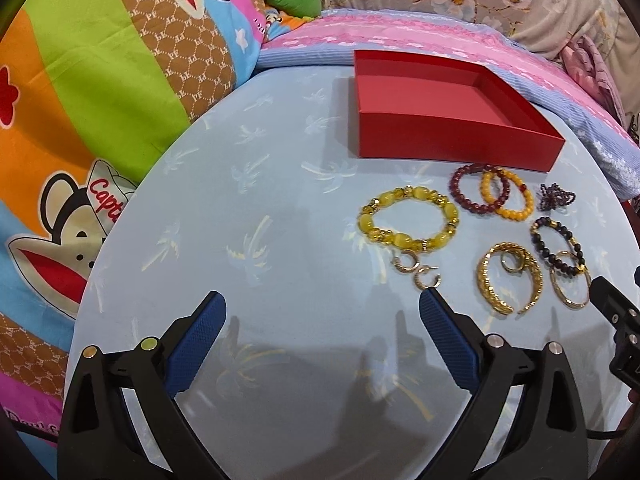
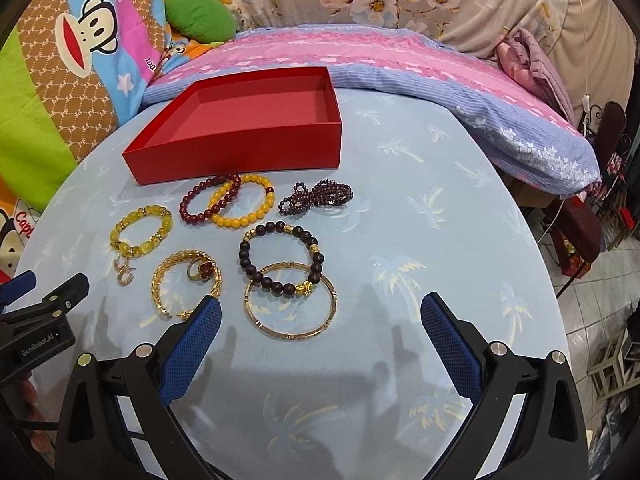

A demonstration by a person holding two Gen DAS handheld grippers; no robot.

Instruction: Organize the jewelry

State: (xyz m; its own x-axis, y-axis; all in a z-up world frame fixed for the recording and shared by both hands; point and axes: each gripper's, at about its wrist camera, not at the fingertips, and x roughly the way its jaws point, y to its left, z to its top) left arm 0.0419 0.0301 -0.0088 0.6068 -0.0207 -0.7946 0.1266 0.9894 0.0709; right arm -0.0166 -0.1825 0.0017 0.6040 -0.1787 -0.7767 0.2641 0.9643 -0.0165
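Left gripper (image 1: 322, 308): jaws wide apart, nothing between them, above bare blue palm-print cloth (image 1: 248, 208) near the left of the jewelry. Right gripper (image 2: 320, 312): jaws equally wide apart and holding nothing, above the cloth at the near edge of the jewelry.

Red box (image 2: 240, 152): open-topped and shallow, on the cloth on the far side of the jewelry. Its interior shows only the red floor.

Jewelry, all on the cloth, outside the box:
- Dark red bead bracelet (image 2: 196, 204) and amber bead bracelet (image 2: 256, 210), overlapping, just near of the box.
- Bundled string of small purple beads (image 2: 320, 196), right of that pair.
- Yellow stone bracelet (image 2: 138, 228), left of the group, with two small gold hoop earrings (image 2: 126, 274) at its near edge.
- Open gold cuff bangle (image 2: 176, 284), with a ring bearing a dark red flower (image 2: 202, 272) lying inside it.
- Dark bead bracelet with gold charms (image 2: 280, 260), overlapping a thin gold bangle (image 2: 290, 308).

Far of the cloth: a pink and blue pillow (image 2: 360, 60). To the left, a cartoon monkey quilt (image 1: 80, 100).
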